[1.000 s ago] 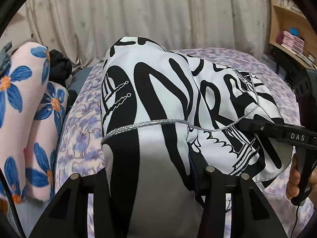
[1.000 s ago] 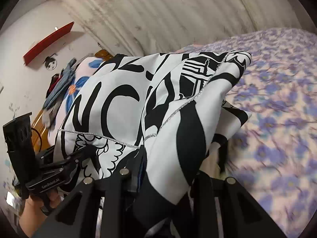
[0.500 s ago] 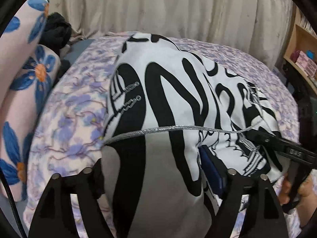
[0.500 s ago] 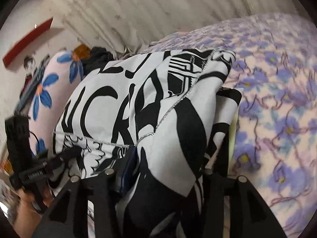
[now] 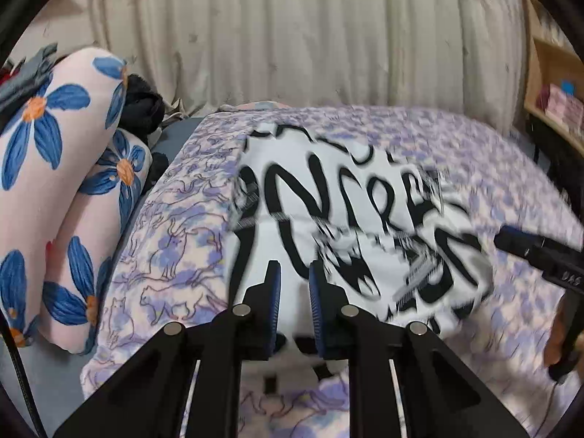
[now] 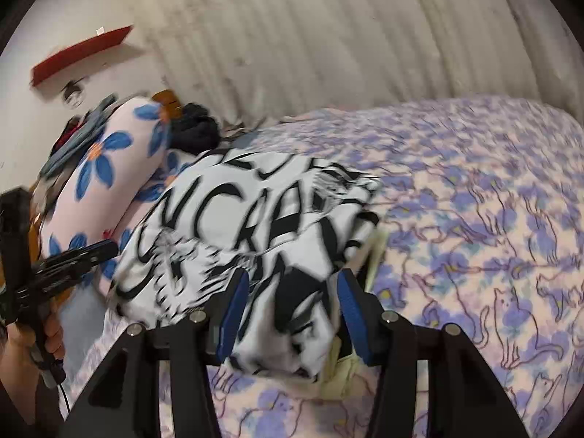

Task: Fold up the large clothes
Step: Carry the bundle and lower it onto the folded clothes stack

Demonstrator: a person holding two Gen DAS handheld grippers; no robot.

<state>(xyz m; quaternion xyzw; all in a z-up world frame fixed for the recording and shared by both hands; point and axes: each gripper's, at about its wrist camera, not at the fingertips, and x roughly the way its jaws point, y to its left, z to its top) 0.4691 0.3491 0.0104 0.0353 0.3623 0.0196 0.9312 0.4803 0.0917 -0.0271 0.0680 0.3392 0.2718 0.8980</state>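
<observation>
A white garment with bold black lettering [image 5: 350, 219] lies folded on the purple flowered bedspread [image 5: 175, 241]; it also shows in the right wrist view [image 6: 233, 226]. My left gripper [image 5: 295, 292] stands over its near edge, jaws a narrow gap apart with white cloth showing between them, no clear pinch. My right gripper [image 6: 288, 310] is open, its blue pads either side of the garment's near right corner, where a pale yellow lining [image 6: 339, 376] shows. Each gripper shows in the other's view, the right [image 5: 540, 255] and the left [image 6: 73, 259]. The frames are blurred.
Pink pillows with blue flowers [image 5: 54, 189] and dark clothes [image 5: 142, 106] lie along the left of the bed. A cream curtain [image 5: 292, 36] hangs behind. A wooden shelf [image 5: 554, 84] stands at the right. A red wall shelf [image 6: 80, 54] is at the upper left.
The garment was held up in both grippers; now it lies flat on the bed. The right gripper has opened, and both grippers have drawn back toward the near edge.
</observation>
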